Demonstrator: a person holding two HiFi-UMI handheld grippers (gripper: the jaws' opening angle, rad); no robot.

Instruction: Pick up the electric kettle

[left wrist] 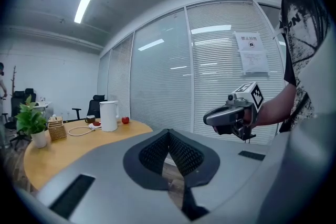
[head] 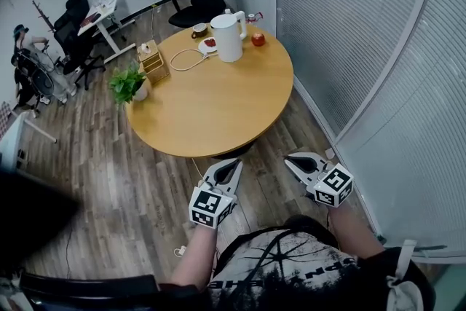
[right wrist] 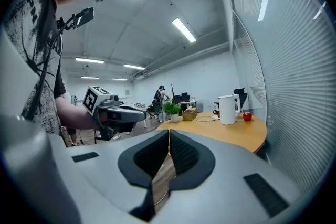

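- The head view alone takes in the whole round wooden table point(head: 218, 109) from above. One leafy green potted plant point(head: 128, 84) stands at its left edge, with one small slatted wooden basket point(head: 153, 60) just beside it.
- One looped white cable point(head: 186, 60) lies between the basket and the tall white electric kettle point(head: 228, 36). The kettle stands upright on the table's far side, well apart from both claws.
- One dark cup point(head: 199, 30) and one small white plate point(head: 209, 44) sit just left of the kettle, and one small red apple point(head: 258, 39) sits just right of it.
- The left gripper point(head: 231, 164) is over the wood floor, just short of the table's near edge. Its own view shows the jaws pressed together at the tips with nothing between them.
- That view also shows one white paper notice point(left wrist: 251, 52) on the blind-covered glass wall, which the head view does not show.
- The right gripper point(head: 292, 159) is level with the left one and closer to the glass. Its own view shows the jaws closed the same way and empty.
- Each gripper view shows the other claw from the side, and only the head view shows the two together.
- Counted: one kettle, two grippers.
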